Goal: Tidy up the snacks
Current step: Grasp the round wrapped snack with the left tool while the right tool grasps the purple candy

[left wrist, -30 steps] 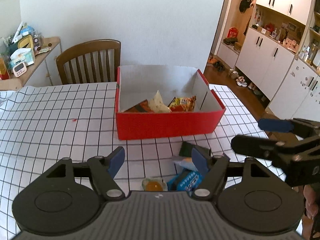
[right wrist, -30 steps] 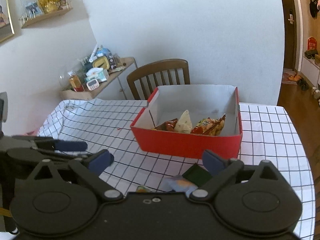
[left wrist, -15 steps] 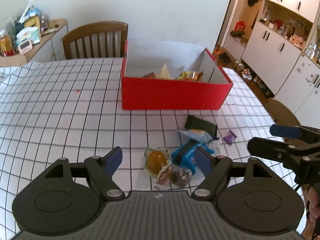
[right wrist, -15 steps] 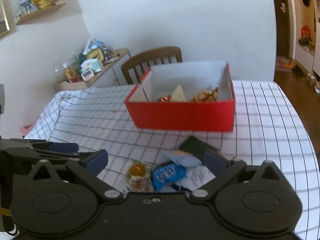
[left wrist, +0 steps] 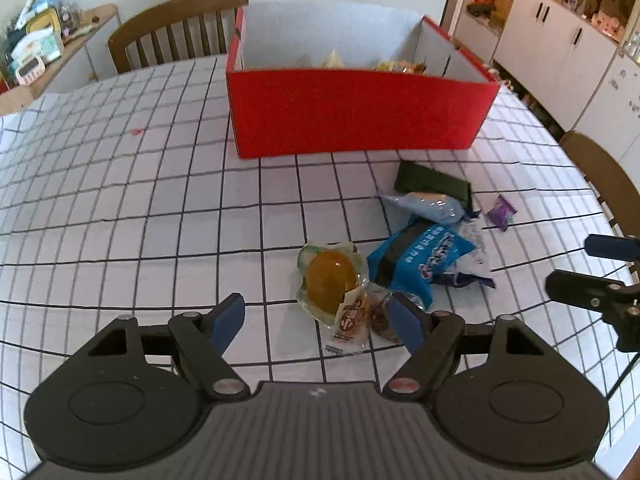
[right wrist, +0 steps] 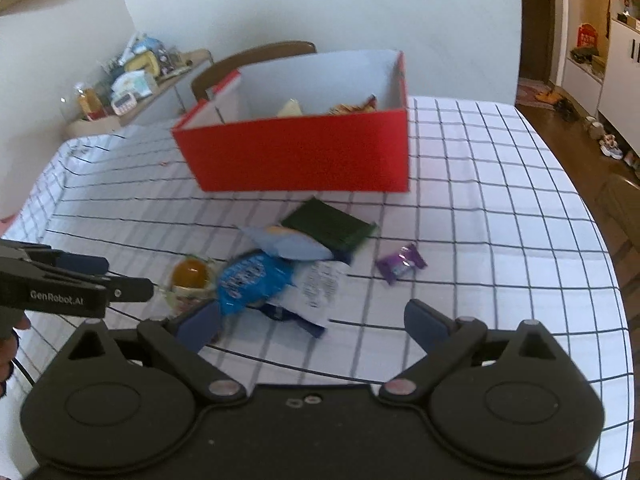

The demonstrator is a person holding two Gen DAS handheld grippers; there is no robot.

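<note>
Snacks heaped on worktop just in front of red box (left wrist: pixel 360 112). Left gripper (left wrist: pixel 318 316) jaws wide open, empty, near jelly cup (left wrist: pixel 331 280). Right gripper (right wrist: pixel 312 326) likewise open, empty. Advice: straddle cup squarely, avoid blue packet (left wrist: pixel 424 260) touching it.

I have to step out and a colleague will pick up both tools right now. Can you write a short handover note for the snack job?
Left tool: open, empty, low over the near end of the snack pile.
Right tool: open, empty, just short of the pile.
Red box: at the far side of the checked tablecloth, with a few snacks already inside.
Left on the cloth: orange jelly cup, blue packet, light blue packet, dark green packet, purple candy, and small wrappers by the jelly cup.
To do: move all of these into the box.
</note>
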